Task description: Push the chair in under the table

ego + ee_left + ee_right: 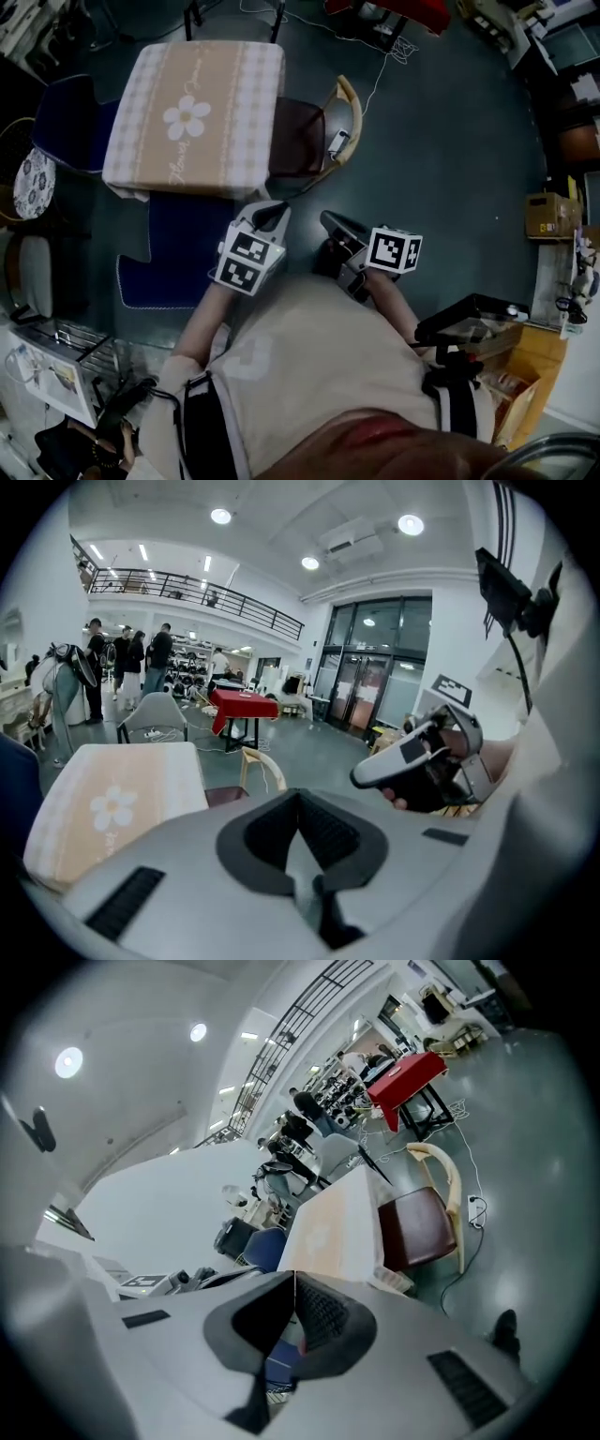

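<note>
Chair (305,141) right of table (192,112), just beside it; second chair (70,122) left.

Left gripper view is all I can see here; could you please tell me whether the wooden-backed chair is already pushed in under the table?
Observer: Not yet. In the head view the chair's dark red seat shows almost whole beside the table's right edge.
Operator: Thank you. Is the right gripper holding anything?
Observer: No. Its own view shows the jaws together with nothing between them.
Operator: Is any other chair nearby?
Observer: Yes, a blue chair sticks out from the table's near side, just ahead of the left gripper.
</note>
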Tool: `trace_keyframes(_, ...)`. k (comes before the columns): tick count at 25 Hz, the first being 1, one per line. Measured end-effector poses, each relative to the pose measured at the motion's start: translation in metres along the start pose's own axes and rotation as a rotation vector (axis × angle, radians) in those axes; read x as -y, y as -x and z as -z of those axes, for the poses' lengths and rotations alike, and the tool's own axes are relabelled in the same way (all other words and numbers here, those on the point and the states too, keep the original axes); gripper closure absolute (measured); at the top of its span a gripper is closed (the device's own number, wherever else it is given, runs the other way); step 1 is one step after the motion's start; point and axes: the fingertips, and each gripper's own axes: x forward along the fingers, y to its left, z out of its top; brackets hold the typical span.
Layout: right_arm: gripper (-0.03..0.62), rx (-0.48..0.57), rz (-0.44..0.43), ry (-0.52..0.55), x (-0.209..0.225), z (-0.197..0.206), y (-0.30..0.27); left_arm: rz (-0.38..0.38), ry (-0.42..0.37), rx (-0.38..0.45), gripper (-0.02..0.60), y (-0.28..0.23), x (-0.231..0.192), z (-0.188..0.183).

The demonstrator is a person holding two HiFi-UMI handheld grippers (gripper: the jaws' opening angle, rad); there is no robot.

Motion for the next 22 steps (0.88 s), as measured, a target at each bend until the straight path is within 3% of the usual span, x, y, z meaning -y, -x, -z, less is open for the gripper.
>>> trace_keyframes(7, 0.582, 0.099, -0.036, -0.078, 0.06, -0.029, 0.046, 0.024, -0.049, 0.004, 0.574, -0.071, 0.044, -0.043)
trace_keyframes(13, 0.583, 0.272, -0.037, -0.197, 0.16, -0.08, 0.16, 0.032, -0.16, -0.038, 0.574, -0.178, 0.132, -0.092)
trace_keyframes(17, 0.583, 0.339, -0.094, -0.303, 0.22, -0.102, 0.232, 0.05, -0.267, -0.119, 0.574, -0.243, 0.206, -0.114)
trace_keyframes(22, 0.583, 0.329, -0.145, -0.251, 0.256, -0.142, 0.284, 0.002, -0.337, -0.115, 0.574, -0.295, 0.255, -0.155)
